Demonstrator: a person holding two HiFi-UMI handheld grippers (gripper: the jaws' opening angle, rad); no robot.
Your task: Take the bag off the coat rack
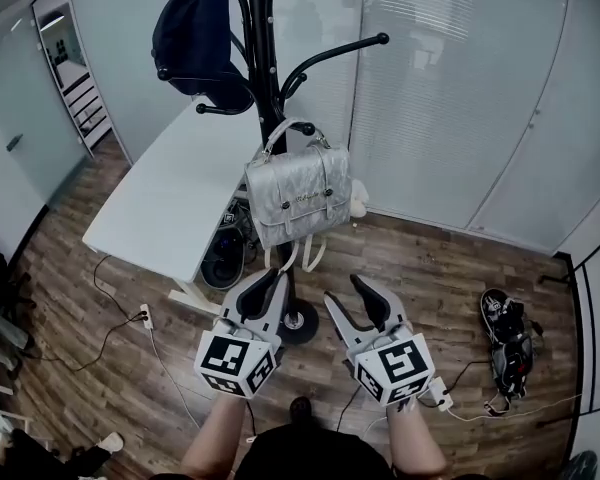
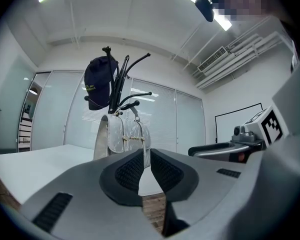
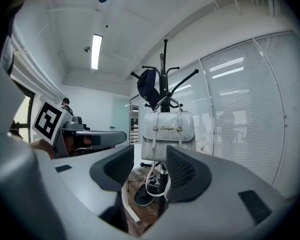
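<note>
Hanging: silver quilted bag (image 1: 298, 196) on black coat rack (image 1: 263, 58), far, dead ahead, upright.
Left gripper (image 1: 263, 280): pressed together, empty.
Right gripper (image 1: 350, 293): spread, empty, equally near.

Lettering on the bag (image 3: 167, 141) and cap (image 2: 97, 81) is illegible.

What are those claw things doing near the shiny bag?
A person holds a gripper in each hand, facing a coat rack. A silver bag hangs from one hook and a dark cap from another. The left gripper is shut and empty; the right gripper has its jaws apart. Neither touches the bag yet.
</note>
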